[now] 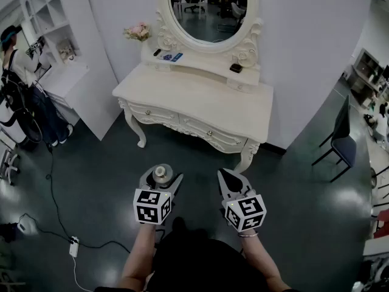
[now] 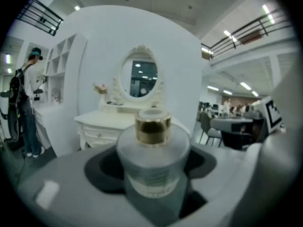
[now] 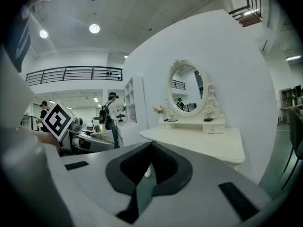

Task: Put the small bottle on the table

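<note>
Left gripper [image 1: 161,176]: jaws wide — pressed on the small bottle [image 2: 152,150].
Right gripper [image 1: 227,174]: jaws together — empty.
Table [image 1: 200,102]: ahead, well apart.

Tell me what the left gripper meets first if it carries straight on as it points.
Probably the front of the white dressing table; only floor shows before it. The small bottle in the left gripper would touch first. Depth is uncertain.

small bottle [image 1: 161,172] sits in the left gripper [image 1: 160,179]; right gripper [image 1: 230,180] beside it; table [image 1: 200,97] ahead of both
</note>
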A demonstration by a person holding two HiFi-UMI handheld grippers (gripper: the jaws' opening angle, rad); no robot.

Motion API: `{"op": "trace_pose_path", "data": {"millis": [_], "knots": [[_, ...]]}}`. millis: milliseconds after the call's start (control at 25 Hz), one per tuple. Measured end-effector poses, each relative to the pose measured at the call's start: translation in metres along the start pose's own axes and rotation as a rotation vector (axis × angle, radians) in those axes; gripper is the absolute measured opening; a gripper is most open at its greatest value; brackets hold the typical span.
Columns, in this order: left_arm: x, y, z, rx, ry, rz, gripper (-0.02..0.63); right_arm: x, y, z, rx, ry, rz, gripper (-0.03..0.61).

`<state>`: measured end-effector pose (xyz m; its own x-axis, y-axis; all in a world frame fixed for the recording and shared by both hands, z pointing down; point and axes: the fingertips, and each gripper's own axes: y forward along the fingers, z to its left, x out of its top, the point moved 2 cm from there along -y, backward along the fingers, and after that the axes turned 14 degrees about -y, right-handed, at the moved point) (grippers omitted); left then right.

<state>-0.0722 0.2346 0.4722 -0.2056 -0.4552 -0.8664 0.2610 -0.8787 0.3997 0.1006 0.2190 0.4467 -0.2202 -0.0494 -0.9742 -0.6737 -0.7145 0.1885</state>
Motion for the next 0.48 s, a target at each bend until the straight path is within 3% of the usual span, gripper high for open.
{"op": "trace_pose_path", "data": {"millis": [480], "knots": [[-0.0049,0.0049,-0.0086,-0.013,0.004,0.007,0.341,-0.0033,0.0003,-0.0086,-0.001,0.022,-0.012,0.005]]}}
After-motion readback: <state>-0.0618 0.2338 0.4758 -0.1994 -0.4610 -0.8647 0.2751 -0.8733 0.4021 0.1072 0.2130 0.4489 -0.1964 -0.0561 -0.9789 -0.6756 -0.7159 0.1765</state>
